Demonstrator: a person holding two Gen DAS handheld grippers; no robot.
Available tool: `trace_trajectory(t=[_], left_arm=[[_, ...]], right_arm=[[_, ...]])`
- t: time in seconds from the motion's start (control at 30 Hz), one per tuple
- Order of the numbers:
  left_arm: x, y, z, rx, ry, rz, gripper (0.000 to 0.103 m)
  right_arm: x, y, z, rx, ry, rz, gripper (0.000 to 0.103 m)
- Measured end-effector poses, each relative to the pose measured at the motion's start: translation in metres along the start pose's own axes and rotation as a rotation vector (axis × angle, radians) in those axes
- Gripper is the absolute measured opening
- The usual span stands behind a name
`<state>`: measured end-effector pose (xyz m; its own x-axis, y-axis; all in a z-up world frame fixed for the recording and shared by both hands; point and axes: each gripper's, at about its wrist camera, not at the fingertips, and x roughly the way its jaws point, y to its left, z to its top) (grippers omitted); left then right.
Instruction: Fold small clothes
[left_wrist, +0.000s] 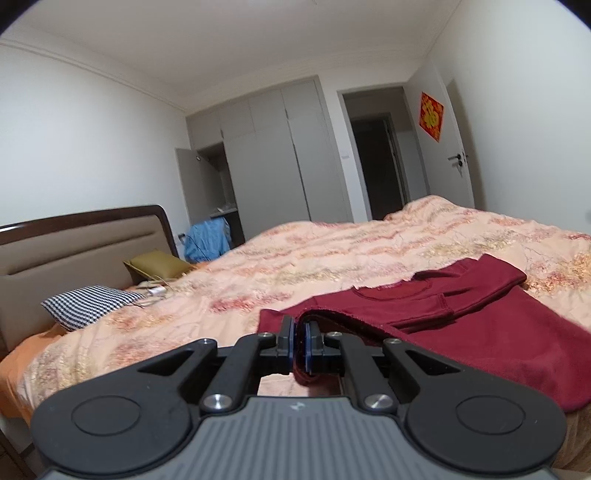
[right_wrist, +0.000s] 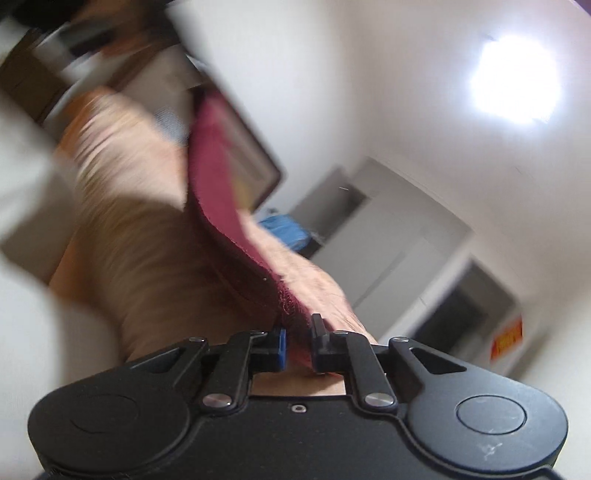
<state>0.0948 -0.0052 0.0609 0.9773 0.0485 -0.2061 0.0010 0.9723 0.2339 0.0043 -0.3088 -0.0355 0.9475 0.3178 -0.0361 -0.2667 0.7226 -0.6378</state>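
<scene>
A dark red garment lies spread on the bed, its sleeves folded across its back. My left gripper is shut on the garment's near hem, lifted slightly off the bedspread. In the tilted, blurred right wrist view my right gripper is shut on another edge of the dark red garment, which stretches away from the fingers across the bed.
A peach floral bedspread covers the bed. A checked pillow, an olive pillow and a padded headboard are at the left. Grey wardrobes, blue cloth and an open doorway lie beyond.
</scene>
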Motion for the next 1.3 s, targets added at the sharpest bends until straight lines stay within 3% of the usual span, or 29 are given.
trace_trajectory(t=[0.2,0.4,0.63,0.77,1.03,1.17,1.3], left_arm=[[-0.022,0.009,-0.007,-0.070,-0.038,0.001,0.005],[-0.063,0.012,0.000,-0.089,-0.169,0.032,0.005],[-0.122,0.029,-0.002,-0.144,-0.164,0.012,0.005],[-0.137,0.034,0.000,-0.127,-0.141,-0.001,0.005],[-0.080,0.043,0.027,-0.144,-0.094,-0.054,0.005],[-0.021,0.042,0.054,-0.092,-0.070,-0.078,0.006],[0.057,0.031,0.073,-0.071,0.002,-0.119,0.006]], right_arm=[[-0.010,-0.057,0.031,0.254,-0.062,-0.097,0.009],[-0.048,-0.073,0.068,0.257,-0.184,-0.120,0.009],[-0.110,-0.103,0.088,0.348,-0.219,-0.086,0.010],[-0.102,-0.104,0.092,0.330,-0.177,-0.088,0.010],[-0.032,-0.121,0.086,0.451,-0.082,-0.122,0.011],[0.026,-0.139,0.078,0.505,-0.022,-0.141,0.011],[0.095,-0.158,0.061,0.552,0.055,-0.148,0.012]])
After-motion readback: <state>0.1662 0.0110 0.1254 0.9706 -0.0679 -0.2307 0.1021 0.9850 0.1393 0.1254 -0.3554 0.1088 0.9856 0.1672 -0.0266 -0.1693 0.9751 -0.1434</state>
